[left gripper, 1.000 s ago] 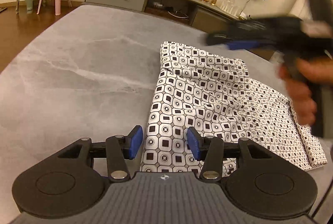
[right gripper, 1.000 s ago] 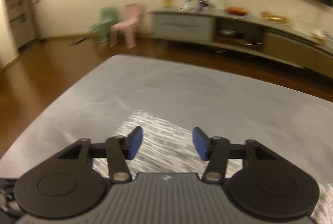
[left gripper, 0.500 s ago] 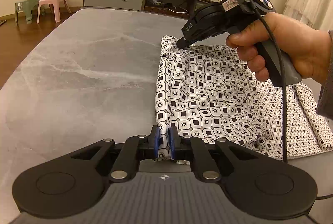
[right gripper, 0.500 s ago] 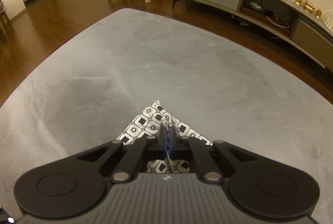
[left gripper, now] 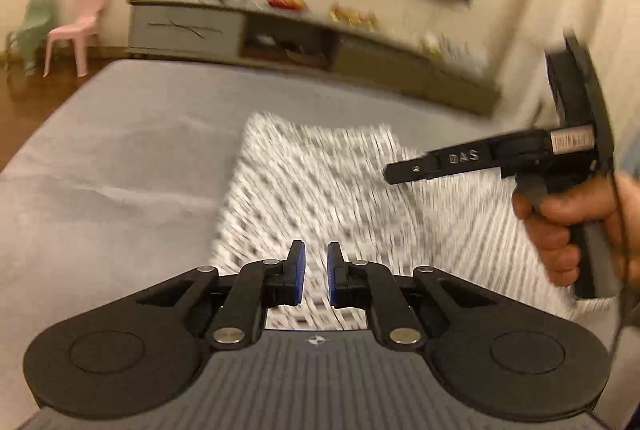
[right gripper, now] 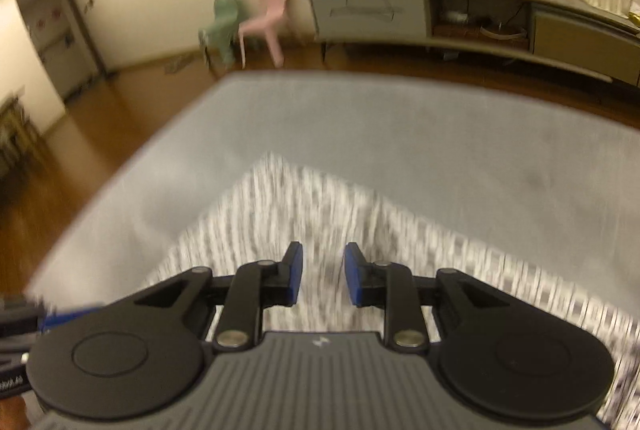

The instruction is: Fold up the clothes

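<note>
A black-and-white patterned garment lies folded flat on the grey marble table; motion blurs it. My left gripper is above its near edge, jaws slightly apart, holding nothing. The right gripper's body, held in a hand, hovers over the garment's right side in the left wrist view. In the right wrist view, my right gripper is open and empty above the garment, near its far corner.
A long grey sideboard with small items stands against the far wall. A pink chair and a green chair stand on the wood floor beyond the table's far edge.
Both grippers were shut on the garment's edge half a second ago. Both have let go, opened, and lifted up and back. The garment now lies flat.
</note>
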A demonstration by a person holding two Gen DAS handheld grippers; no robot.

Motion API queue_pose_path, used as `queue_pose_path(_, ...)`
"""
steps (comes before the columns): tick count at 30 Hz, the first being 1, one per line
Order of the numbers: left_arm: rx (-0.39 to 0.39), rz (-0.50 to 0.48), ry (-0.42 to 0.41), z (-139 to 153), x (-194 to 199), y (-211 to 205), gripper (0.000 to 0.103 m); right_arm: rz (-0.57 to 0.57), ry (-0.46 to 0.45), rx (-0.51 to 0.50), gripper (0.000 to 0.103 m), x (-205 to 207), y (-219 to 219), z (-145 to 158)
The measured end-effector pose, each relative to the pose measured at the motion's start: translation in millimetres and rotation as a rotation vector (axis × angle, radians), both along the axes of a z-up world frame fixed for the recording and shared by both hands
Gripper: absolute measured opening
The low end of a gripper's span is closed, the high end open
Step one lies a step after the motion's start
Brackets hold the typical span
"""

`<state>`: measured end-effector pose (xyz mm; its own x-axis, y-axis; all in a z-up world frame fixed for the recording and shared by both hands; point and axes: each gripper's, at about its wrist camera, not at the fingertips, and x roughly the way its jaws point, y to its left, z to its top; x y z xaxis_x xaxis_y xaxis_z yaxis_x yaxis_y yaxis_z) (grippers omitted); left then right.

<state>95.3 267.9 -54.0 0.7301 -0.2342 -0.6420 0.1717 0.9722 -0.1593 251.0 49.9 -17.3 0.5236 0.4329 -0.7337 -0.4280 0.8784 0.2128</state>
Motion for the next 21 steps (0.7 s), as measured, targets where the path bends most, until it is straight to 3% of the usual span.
queue_pose_path(3, 0.123, 0.017, 0.037, -13.7, -0.2, -11.3, 0.011, -0.006, -0.004, -0.060, 0.030, -13.7, -6.1, -11.9)
queue_pose_path(7, 0.035, 0.009, -0.016, 5.4, -9.4, -13.0, 0.011, -0.072, 0.003, 0.032, 0.030, -24.0, -32.7, 5.1)
queue_pose_path(9, -0.017, -0.051, -0.055, 15.8, -13.7, -25.3, 0.013, -0.104, 0.024, 0.119, 0.038, -17.2, -43.6, 9.9)
queue_pose_path(10, -0.031, -0.083, -0.056, 17.3, -13.6, -34.7, 0.013, -0.126, 0.038, 0.156, 0.047, -11.1, -47.2, 10.1)
queue_pose_path(11, -0.032, -0.112, -0.049, 16.5, -12.6, -45.3, 0.015, -0.144, 0.050, 0.188, 0.052, -2.7, -48.6, 8.6)
queue_pose_path(13, 0.000, -0.163, -0.039, 10.7, -10.6, -65.6, 0.018, -0.167, 0.075, 0.230, 0.053, 14.5, -47.9, 0.5)
queue_pose_path(15, 0.038, -0.199, -0.019, 1.6, -7.7, -80.9, 0.018, -0.169, 0.112, 0.274, 0.043, 24.2, -42.3, -9.2)
queue_pose_path(16, 0.055, -0.208, -0.004, -4.7, -5.6, -86.0, 0.018, -0.159, 0.127, 0.274, 0.025, 27.3, -37.4, -13.8)
queue_pose_path(17, 0.066, -0.211, 0.003, -9.1, -4.7, -88.4, 0.018, -0.164, 0.138, 0.239, 0.019, 27.8, -32.3, -18.2)
queue_pose_path(18, 0.075, -0.209, 0.005, -12.5, -4.3, -89.2, 0.018, -0.172, 0.148, 0.199, 0.018, 27.8, -27.2, -22.5)
queue_pose_path(21, 0.079, -0.215, 0.006, -13.6, -3.9, -90.5, 0.020, -0.176, 0.136, 0.212, 0.020, 24.1, -30.9, -25.2)
